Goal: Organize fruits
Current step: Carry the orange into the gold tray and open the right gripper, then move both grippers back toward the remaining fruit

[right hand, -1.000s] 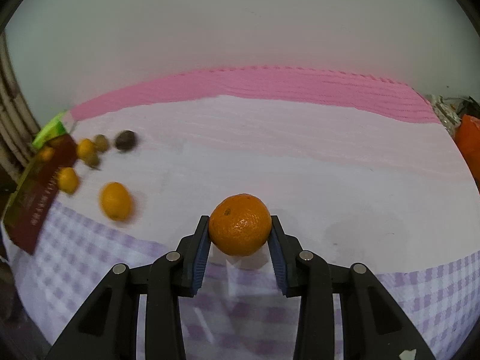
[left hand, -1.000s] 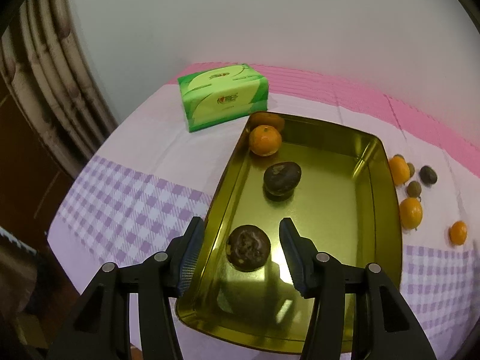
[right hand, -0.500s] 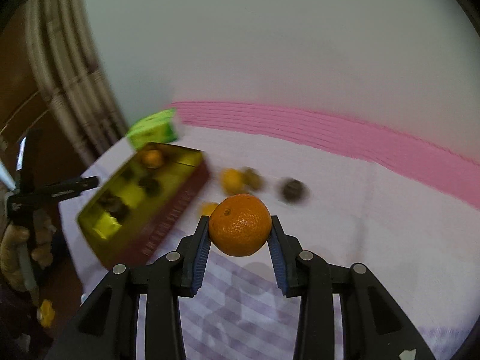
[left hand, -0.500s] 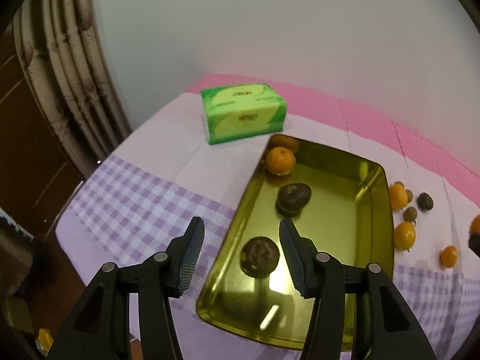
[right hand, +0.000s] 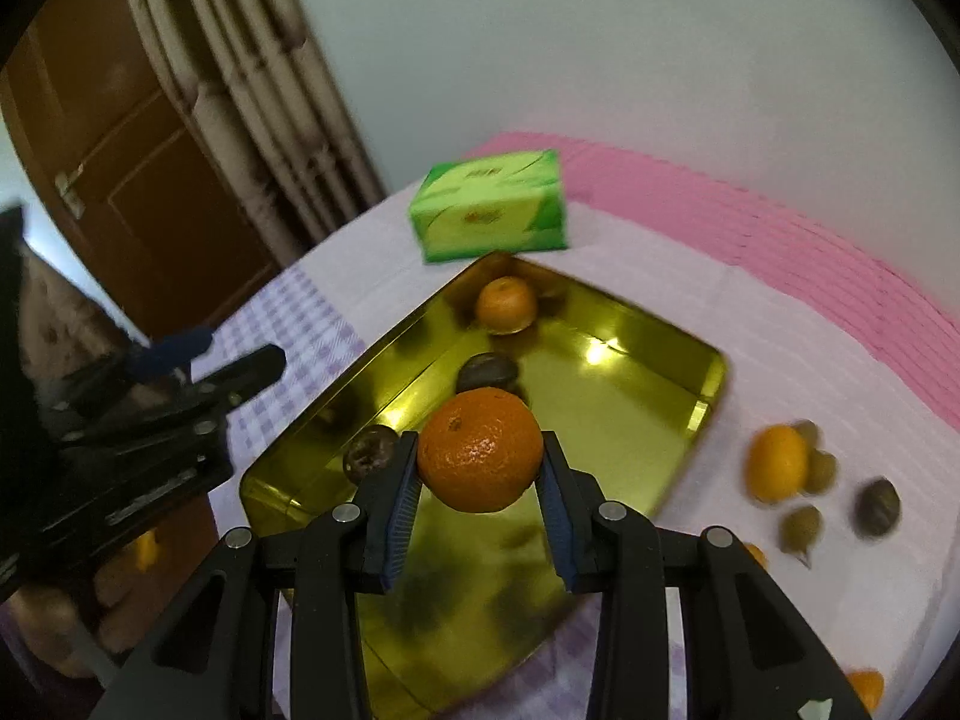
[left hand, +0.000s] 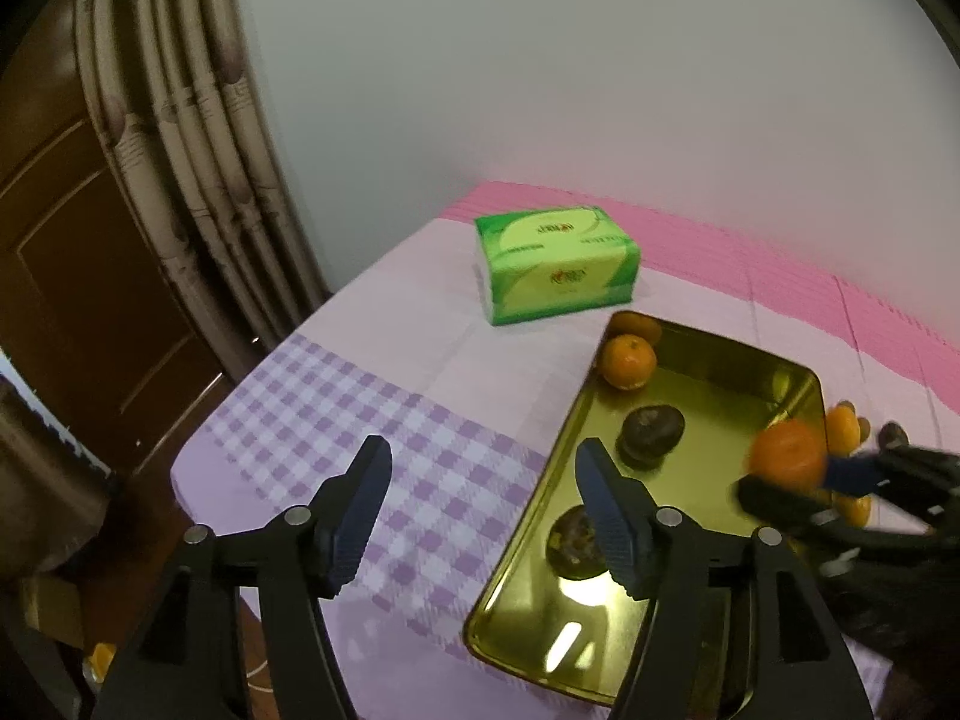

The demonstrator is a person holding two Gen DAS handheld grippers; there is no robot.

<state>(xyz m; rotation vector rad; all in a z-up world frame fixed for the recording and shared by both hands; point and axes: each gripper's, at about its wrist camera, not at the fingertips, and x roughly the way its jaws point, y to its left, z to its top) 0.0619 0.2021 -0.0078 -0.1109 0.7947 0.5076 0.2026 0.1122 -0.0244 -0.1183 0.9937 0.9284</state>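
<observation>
Above gold tray (right hand: pixel 711 387), right gripper (right hand: pixel 480 483) pinches orange (right hand: pixel 480 459); left gripper (left hand: pixel 483 510) apparently empty.

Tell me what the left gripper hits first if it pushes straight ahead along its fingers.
Likely the checkered tablecloth, just left of the gold tray. The open left gripper frames bare cloth; the green tissue box lies farther on. Depth is uncertain.

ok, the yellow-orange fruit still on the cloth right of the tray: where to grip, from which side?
Take the yellow-orange fruit across its narrower middle, from above. It looks oval, and small greenish fruits crowd its right side, so a sideways approach risks knocking them. The left gripper is open.
</observation>
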